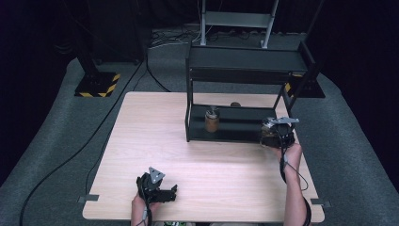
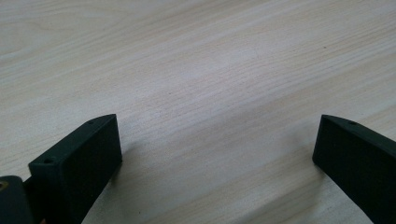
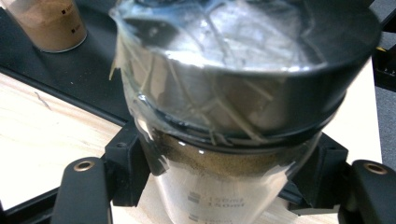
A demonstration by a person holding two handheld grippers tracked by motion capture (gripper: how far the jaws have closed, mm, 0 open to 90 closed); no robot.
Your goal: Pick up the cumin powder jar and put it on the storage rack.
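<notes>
My right gripper (image 3: 224,173) is shut on a clear jar (image 3: 233,93) with a black lid wrapped in crinkled clear film. It holds brown powder and has printed volume marks. In the high view my right gripper (image 1: 276,135) holds this jar at the right front corner of the black rack's lower shelf (image 1: 235,132). A second jar of brown powder (image 1: 212,121) stands further left on that shelf, also the jar (image 3: 49,23) at the upper left of the right gripper view. My left gripper (image 1: 170,192) lies near the table's front edge, its jaws wide apart over bare wood (image 2: 217,149).
The black two-level rack (image 1: 247,59) stands at the back right of the wooden table (image 1: 155,141). A small round brown object (image 1: 235,104) lies behind the rack. Around the table are grey carpet, cables and black stands with yellow-striped feet (image 1: 98,84).
</notes>
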